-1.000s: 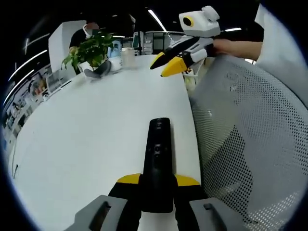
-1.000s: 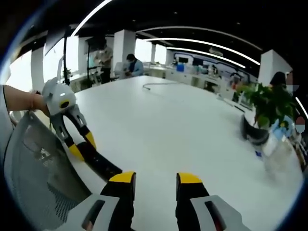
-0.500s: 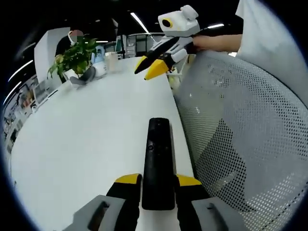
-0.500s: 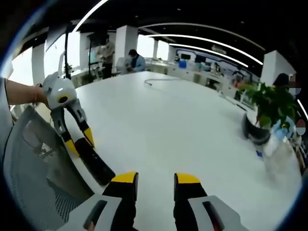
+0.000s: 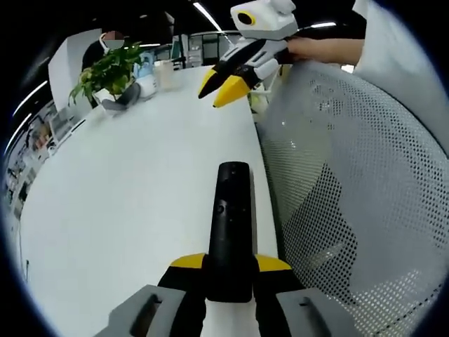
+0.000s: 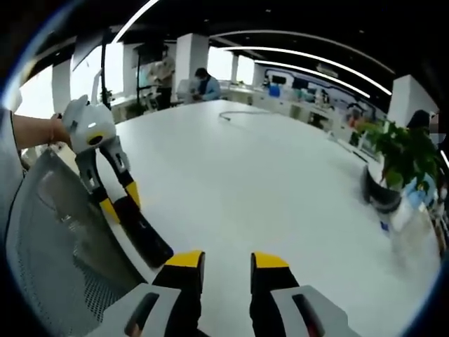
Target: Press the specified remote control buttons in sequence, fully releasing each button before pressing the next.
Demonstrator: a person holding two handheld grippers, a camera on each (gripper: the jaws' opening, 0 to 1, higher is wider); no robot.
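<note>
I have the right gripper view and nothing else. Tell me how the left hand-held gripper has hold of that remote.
Observer: In the left gripper view the remote runs lengthwise out from the left hand-held gripper. Its near end is clamped between the two yellow-tipped jaws.
Operator: Give me which face of it is turned up.
Observer: The button face looks toward that camera, with a small round button about halfway along.
Operator: Now place my right one against it.
Observer: The right hand-held gripper hangs beyond the remote's far end, clear of it, with its tips angled down toward the white table.
</note>
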